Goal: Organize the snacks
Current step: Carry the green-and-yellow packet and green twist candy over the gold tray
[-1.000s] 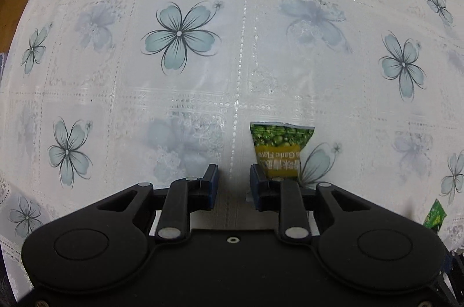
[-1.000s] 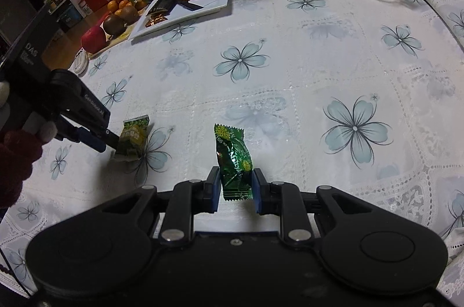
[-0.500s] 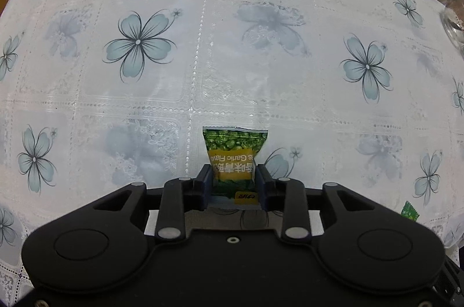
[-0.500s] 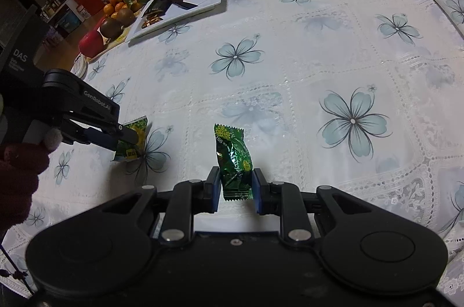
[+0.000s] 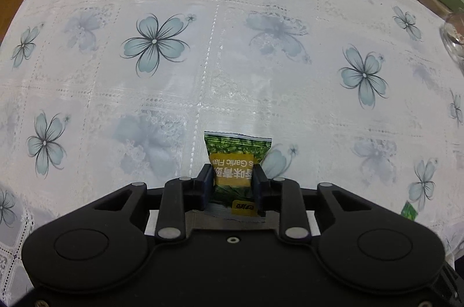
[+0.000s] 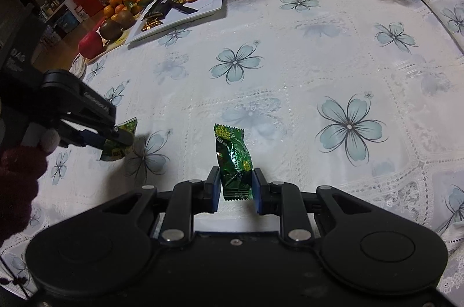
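Overhead, flowered lace tablecloth (image 5: 220,51) covers the table.

Green pea packet (image 5: 235,162), left wrist view: yellow panel reads, upside down, "s Garlic Flav", cut off at both ends; a row of Chinese characters beneath it is too small to transcribe; a small yellow logo at the packet's near end is illegible. Dark green candy wrapper (image 6: 233,159), right wrist view: gold lettering, only "SS" legible. Left tool (image 6: 116,134) body: white imprint, partly legible, begins "GenRobot".
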The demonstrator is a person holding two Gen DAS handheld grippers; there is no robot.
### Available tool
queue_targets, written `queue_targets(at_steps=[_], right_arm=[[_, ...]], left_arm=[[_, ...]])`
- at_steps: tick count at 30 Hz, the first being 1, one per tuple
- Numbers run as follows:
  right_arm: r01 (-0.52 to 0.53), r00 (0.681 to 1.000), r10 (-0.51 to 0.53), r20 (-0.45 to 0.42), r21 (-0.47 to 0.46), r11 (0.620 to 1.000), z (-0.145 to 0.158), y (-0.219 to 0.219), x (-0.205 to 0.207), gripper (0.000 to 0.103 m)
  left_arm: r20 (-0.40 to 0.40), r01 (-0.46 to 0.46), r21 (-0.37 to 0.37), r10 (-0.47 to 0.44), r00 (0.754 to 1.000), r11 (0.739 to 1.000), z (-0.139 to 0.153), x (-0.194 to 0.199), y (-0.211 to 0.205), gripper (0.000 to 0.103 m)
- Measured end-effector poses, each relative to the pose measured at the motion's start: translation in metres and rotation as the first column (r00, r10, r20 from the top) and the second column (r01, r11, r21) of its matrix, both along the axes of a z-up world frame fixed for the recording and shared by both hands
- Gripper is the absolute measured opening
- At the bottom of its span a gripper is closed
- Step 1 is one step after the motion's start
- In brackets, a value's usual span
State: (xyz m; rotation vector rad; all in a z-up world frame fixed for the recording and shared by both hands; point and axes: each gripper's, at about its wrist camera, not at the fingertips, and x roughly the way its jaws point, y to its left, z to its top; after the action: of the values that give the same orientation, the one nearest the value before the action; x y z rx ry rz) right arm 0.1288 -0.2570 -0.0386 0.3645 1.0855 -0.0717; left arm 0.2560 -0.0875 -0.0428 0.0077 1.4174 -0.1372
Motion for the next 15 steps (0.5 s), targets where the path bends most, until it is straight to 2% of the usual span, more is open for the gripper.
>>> queue_targets(at_steps=[3, 7, 10, 15], right_arm=[[0.029, 0.999, -0.029, 0.015, 0.000, 1.000, 0.011, 0.000, -0.008, 0.024], [0.051, 0.998, -0.052, 0.023, 0.020, 0.998, 0.031, 0.008, -0.034, 0.024], [0.054, 0.999, -0.054, 0.002, 0.031, 0.998, 0.042, 0.020, -0.059, 0.024], [0.064, 0.997, -0.062, -0.041, 0.041, 0.997, 0.054, 0.040, -0.100, 0.024]], left_arm=[[0.016, 0.002, -0.024, -0.002, 1.000, 1.000, 0.025, -0.024, 0.016, 0.036], [0.038, 0.021, -0.002, -0.021, 0.999, 1.000, 0.047, -0.061, 0.036, 0.036], [0.033, 0.040, 0.020, -0.040, 0.999, 0.999, 0.053, -0.090, 0.050, 0.036], [0.019, 0.056, 0.004, -0.056, 0.998, 0.998, 0.052, -0.138, 0.073, 0.036]])
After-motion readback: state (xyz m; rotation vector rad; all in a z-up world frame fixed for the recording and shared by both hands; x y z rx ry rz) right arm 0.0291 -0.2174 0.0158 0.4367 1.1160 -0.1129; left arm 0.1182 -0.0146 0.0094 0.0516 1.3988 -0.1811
